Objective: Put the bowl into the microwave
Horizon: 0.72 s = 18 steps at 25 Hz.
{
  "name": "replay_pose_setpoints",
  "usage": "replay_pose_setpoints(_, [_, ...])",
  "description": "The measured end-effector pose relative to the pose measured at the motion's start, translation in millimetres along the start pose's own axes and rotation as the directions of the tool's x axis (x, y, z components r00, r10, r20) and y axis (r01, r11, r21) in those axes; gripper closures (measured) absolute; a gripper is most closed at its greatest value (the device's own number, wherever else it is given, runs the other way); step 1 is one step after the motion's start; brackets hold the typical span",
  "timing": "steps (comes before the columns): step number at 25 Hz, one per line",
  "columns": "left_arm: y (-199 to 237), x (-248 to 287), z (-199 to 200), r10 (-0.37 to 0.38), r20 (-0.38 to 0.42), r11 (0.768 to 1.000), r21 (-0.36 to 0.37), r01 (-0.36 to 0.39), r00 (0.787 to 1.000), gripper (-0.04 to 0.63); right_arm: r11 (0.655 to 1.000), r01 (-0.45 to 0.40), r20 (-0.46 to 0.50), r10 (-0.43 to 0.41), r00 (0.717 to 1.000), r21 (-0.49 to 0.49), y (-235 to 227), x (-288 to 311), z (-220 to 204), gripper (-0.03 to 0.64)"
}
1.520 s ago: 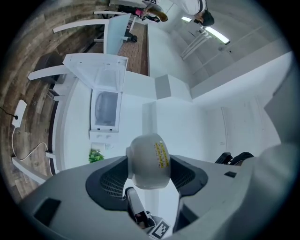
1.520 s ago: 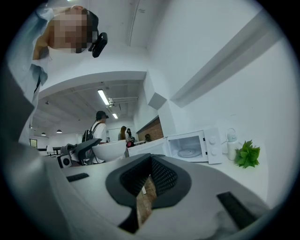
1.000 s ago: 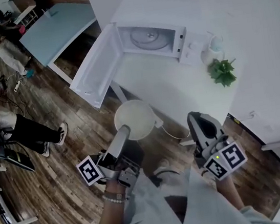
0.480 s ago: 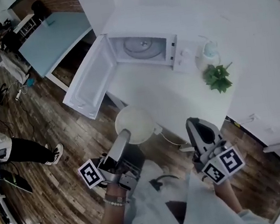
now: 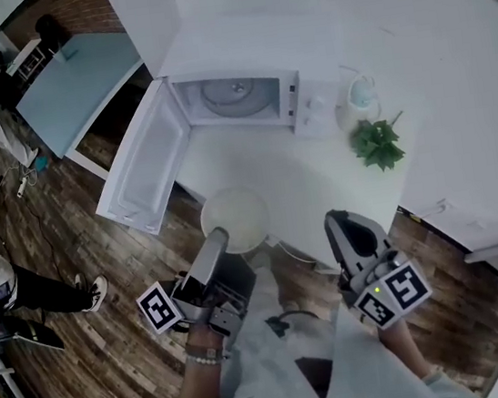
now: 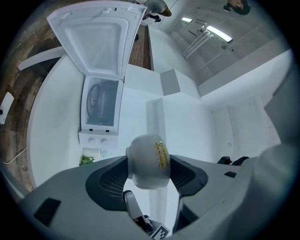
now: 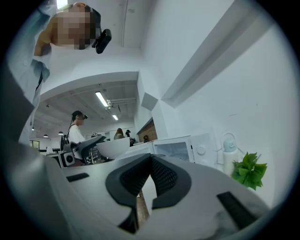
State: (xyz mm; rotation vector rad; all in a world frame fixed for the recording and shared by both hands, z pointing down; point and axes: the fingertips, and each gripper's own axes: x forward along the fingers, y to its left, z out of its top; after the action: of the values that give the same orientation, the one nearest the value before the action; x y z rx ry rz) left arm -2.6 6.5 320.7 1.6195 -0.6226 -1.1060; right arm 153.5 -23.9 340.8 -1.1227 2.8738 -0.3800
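A white bowl (image 5: 235, 218) is held by its rim in my left gripper (image 5: 219, 240), just short of the white table's near edge. In the left gripper view the bowl (image 6: 149, 161) shows its underside with a yellow sticker, clamped between the two dark pads. The white microwave (image 5: 249, 101) stands at the back of the table with its door (image 5: 141, 172) swung wide open to the left and the glass turntable (image 5: 234, 94) visible inside. My right gripper (image 5: 350, 230) is shut and empty, low at the right. In the right gripper view its gripper (image 7: 151, 161) has its pads together, with the bowl (image 7: 114, 147) at left.
A small green plant (image 5: 374, 144) and a pale bottle (image 5: 359, 95) stand right of the microwave on the white table (image 5: 301, 177). A blue table (image 5: 72, 85) and people are at the far left over the wooden floor (image 5: 87, 354). A white wall rises at the right.
The view has moved forward: the microwave and table have slid left and nearer in the head view. The bowl stays in the left gripper; the right gripper stays shut.
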Motion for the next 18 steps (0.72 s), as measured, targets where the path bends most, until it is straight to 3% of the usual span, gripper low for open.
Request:
replay_pose_setpoints(13, [28.8,64.0,64.1,0.008,-0.083,1.000,-0.024,-0.010,0.997,0.333,0.993,0.089,0.010,-0.089,0.996,-0.072,-33.4,76.7,22.9,0.614])
replay_pose_setpoints(16, [35.6,75.5,78.6,0.006,-0.093,0.999,-0.033,-0.009,0.996,0.333,0.992,0.077,0.011,-0.076,0.997,-0.101,-32.3,96.6,26.4,0.611])
replay_pose_setpoints(18, [39.7,82.4,87.1,0.005,-0.100,0.999,-0.039,-0.009,0.995,0.333,0.991,0.053,-0.001,-0.054,0.999,-0.122,-28.6,109.9,26.9,0.571])
